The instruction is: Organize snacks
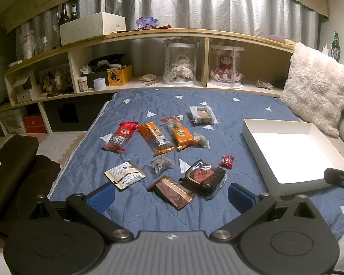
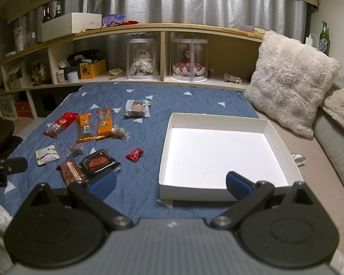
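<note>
Several wrapped snacks lie scattered on a blue quilt (image 1: 135, 215). A brown packet (image 1: 170, 191) and a dark cake in clear wrap (image 1: 205, 176) lie nearest my left gripper (image 1: 170, 196), which hovers open just in front of them. Farther off are a small red candy (image 1: 226, 160), a white packet (image 1: 125, 174), a red bar (image 1: 120, 136) and two orange bars (image 1: 157, 138). An empty white box (image 2: 220, 153) sits to the right of the snacks. My right gripper (image 2: 170, 184) hangs open at the box's near edge, with nothing between its fingers.
A low wooden shelf (image 1: 172, 33) along the back holds doll cases, boxes and bottles. A fluffy cream pillow (image 2: 291, 82) leans at the right beside a grey cushion (image 2: 332, 142). A dark brown roll (image 1: 13, 160) lies off the quilt's left edge.
</note>
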